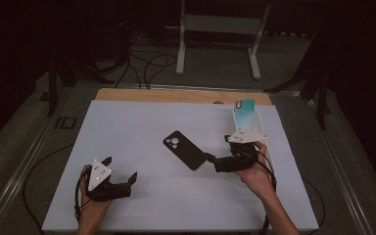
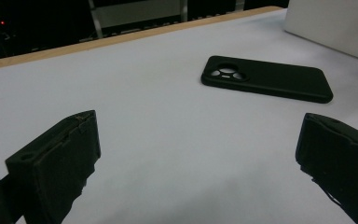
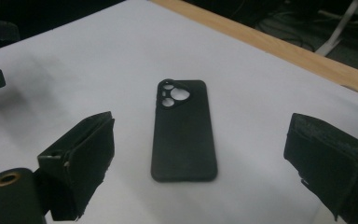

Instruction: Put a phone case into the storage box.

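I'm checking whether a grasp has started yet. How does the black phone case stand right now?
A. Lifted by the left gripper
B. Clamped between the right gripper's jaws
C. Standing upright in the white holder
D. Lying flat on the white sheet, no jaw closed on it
D: the black phone case lies flat on the white sheet, ahead of the right gripper, whose jaws stand wide apart.

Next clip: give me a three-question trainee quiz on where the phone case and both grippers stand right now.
1. True or false: the black phone case lies flat on the white table.
2. Which gripper is nearer the case: left gripper or right gripper?
3. Fill in: a teal phone stands in the white ____.

Key: 1. True. 2. Right gripper; its jaws are spread towards the case's end. 3. Box.
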Action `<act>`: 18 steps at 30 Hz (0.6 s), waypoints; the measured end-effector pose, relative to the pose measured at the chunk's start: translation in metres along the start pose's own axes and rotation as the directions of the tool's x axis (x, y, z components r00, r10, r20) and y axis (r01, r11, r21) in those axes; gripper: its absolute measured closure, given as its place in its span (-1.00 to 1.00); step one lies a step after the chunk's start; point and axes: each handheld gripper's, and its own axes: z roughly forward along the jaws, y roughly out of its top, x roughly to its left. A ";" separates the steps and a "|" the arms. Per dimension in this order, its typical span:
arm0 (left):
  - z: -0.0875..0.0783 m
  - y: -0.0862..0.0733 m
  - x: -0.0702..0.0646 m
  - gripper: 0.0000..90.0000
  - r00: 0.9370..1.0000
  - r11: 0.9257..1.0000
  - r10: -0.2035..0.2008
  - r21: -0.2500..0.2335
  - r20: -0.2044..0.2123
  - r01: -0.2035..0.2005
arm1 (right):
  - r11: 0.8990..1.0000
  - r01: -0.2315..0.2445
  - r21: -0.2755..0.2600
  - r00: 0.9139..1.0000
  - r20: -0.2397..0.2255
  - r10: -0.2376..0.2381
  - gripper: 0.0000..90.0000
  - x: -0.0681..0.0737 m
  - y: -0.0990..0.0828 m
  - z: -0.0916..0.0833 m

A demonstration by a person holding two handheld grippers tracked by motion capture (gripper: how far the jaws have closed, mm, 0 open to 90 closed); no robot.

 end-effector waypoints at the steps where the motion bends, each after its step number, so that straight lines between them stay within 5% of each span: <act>1: 0.000 0.000 0.000 -0.99 1.000 1.000 -0.001 -0.001 0.001 0.001 | 1.000 0.007 0.009 1.000 -0.003 -0.007 -0.81 0.000 0.004 0.003; 14: -0.001 0.000 0.000 -0.99 1.000 1.000 -0.003 -0.004 0.002 0.003 | 0.990 0.057 0.130 0.998 -0.046 -0.051 -0.81 0.005 0.034 0.050; 18: -0.001 0.000 0.000 -0.99 1.000 1.000 -0.003 -0.005 0.003 0.003 | 0.972 0.091 0.215 0.996 -0.046 -0.083 -0.81 0.007 0.037 0.074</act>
